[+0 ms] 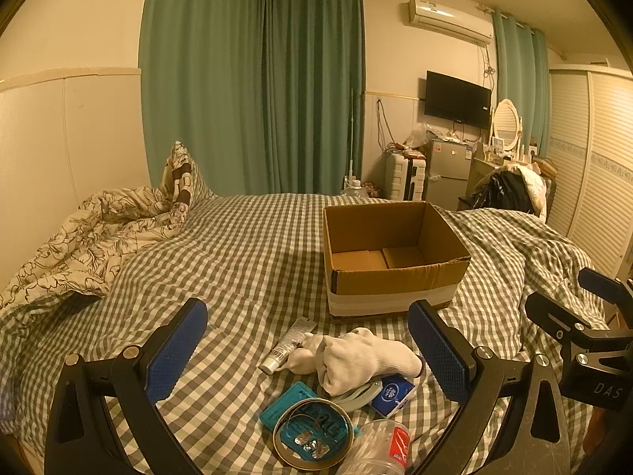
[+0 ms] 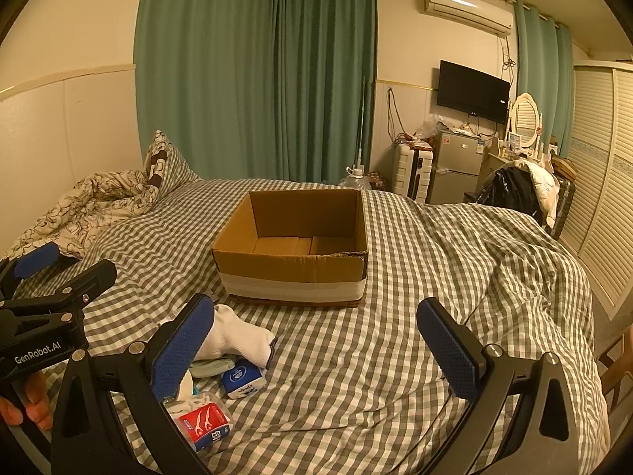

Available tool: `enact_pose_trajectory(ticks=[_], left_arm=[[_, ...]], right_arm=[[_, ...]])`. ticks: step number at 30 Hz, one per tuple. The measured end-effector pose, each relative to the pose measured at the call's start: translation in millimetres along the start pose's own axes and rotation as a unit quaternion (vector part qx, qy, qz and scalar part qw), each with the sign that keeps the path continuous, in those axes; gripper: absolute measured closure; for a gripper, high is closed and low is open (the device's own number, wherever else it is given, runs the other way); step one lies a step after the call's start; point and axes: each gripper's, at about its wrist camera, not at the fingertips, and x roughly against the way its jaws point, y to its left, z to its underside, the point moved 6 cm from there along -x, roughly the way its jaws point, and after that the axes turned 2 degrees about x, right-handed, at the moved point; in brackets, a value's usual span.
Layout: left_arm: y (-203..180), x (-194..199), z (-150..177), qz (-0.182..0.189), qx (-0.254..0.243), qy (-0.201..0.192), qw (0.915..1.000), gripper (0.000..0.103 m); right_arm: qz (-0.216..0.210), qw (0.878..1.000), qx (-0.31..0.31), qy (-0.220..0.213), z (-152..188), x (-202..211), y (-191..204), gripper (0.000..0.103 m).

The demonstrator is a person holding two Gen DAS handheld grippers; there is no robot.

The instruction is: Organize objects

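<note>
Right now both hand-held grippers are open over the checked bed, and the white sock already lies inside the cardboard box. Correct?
Not quite. The white sock lies on the bed in front of the cardboard box, whose visible interior is empty in both wrist views. Left hand-held gripper and right hand-held gripper are open.

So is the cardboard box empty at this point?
Empty. The cardboard box stands open-topped, with only its bare bottom flaps visible inside from both wrist views.

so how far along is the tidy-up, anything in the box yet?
Nothing done: the cardboard box shows only its bare floor. Nothing in hand either; left gripper and right gripper are both open over the bed. All items remain outside the box: white sock, tube, round tin, teal case, blue tissue pack, floss-pick tub.
</note>
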Motion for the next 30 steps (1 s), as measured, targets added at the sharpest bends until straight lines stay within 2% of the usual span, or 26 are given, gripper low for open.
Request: enact_pose_trajectory(ticks=[9, 15, 18, 22, 30], left_arm=[[2, -4, 3, 0.003, 0.000, 0.008, 1.0000, 0.000], [6, -24, 16, 0.000, 0.002, 0.043, 0.9991, 0.000], [13, -42, 31, -0.014, 0.003, 0.072, 0.9973, 0.000], [21, -74, 60, -0.017, 0.011, 0.134, 0.9908, 0.000], [10, -111, 119, 0.023, 0.018, 0.241, 0.9702, 0.000]], right_arm=[[-0.006, 1.000, 0.002, 0.006, 1, -5, 1, 0.000], [0.000, 1.000, 0.009, 0.022, 9, -19, 0, 0.000], [0.003, 0.999, 0.010, 0.036, 17, -31, -3, 0.000], [0.007, 0.998, 0.009, 0.060, 34, -52, -10, 0.000], [0.002, 0.994, -0.002, 0.106, 65, -86, -20, 0.000]])
